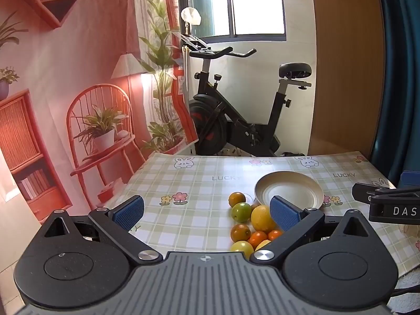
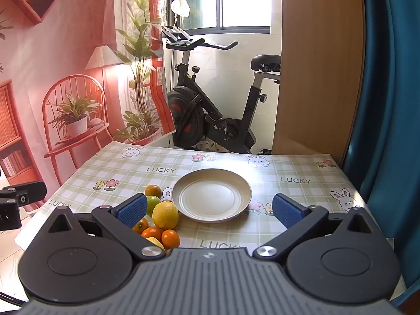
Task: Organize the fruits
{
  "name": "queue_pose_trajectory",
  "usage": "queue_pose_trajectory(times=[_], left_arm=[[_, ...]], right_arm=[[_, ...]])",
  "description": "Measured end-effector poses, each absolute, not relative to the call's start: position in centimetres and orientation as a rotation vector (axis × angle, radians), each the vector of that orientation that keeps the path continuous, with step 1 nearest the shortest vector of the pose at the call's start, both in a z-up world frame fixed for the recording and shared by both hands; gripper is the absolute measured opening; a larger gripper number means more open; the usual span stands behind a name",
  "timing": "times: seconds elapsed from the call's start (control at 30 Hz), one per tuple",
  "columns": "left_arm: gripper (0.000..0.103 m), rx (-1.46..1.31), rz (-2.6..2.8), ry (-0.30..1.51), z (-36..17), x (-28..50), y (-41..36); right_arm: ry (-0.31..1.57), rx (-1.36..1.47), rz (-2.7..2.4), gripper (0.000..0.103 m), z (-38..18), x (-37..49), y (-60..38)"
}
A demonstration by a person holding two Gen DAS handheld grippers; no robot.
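Both grippers, left [image 1: 207, 214] and right [image 2: 210, 211], hung over the near table edge with jaws spread wide and nothing between them. Fruit [image 2: 161, 219] lay heaped just left of the empty plate [image 2: 183, 183], the lemon [image 2: 165, 215] nearly touching its rim. Starting well probably meant taking an outer fruit first, pads squarely across its middle, so the heap would not roll. Underneath was a checked cloth [image 2: 302, 168] with rabbits. Behind stood an exercise bike [image 2: 210, 110] under a bright window and a printed backdrop [image 2: 65, 52].
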State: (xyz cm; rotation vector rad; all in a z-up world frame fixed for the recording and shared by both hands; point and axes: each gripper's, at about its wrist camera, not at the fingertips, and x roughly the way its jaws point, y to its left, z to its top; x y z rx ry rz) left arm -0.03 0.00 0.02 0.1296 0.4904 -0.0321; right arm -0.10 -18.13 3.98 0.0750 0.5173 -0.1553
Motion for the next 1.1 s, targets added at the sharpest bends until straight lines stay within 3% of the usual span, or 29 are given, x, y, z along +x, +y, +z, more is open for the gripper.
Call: queue_pose_trajectory(times=[1.1], left_arm=[[0.103, 0.122, -0.031, 0.479, -0.49, 0.18, 0.26]], right_arm=[[0.516, 0.073, -0.156, 0.103, 3.92, -0.19, -17.97]])
